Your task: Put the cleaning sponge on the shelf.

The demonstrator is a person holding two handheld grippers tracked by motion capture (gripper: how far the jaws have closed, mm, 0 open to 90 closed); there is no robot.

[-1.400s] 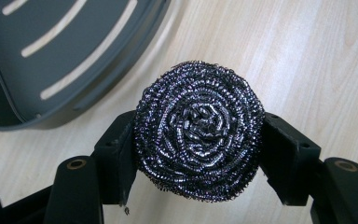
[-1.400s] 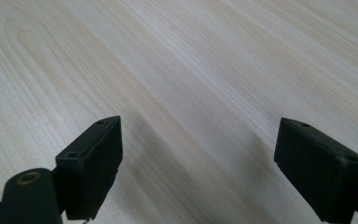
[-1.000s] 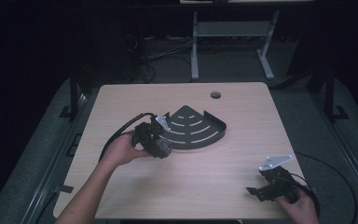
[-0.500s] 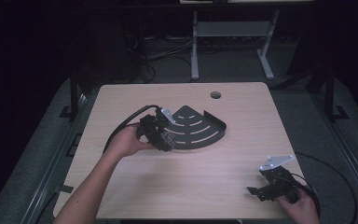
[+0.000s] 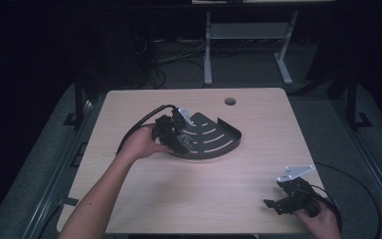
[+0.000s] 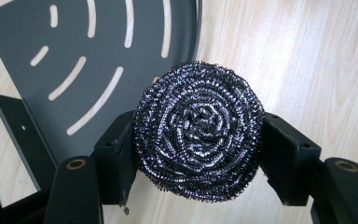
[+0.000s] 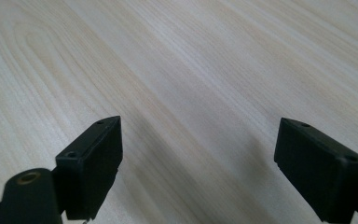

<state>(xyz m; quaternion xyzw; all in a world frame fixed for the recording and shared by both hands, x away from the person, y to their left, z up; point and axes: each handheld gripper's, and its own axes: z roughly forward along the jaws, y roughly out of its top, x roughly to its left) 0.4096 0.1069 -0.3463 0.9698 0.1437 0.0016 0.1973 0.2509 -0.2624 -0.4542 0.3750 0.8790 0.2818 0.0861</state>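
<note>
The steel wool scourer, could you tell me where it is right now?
The steel wool scourer sits clamped in the left gripper, over the left edge of the slotted tray.

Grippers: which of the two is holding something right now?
The left gripper, jaws clamped on the steel scouring pad at the slotted black tray. The right gripper is open over bare table.

Left arm: bare, comes up from the bottom edge of the table, left of the middle, and slants toward the middle.
Left hand (image 5: 142, 143): wrapped around the left gripper from behind.
Left gripper (image 6: 198, 140): near the middle of the table, jaws squeezing a round steel scrubber (image 6: 198, 131) from both sides.
Right hand (image 5: 321, 219): at the near right corner of the table, holding the right gripper.
Right gripper (image 7: 198, 161): low over the bare wood, jaws spread wide apart with nothing between them.
</note>
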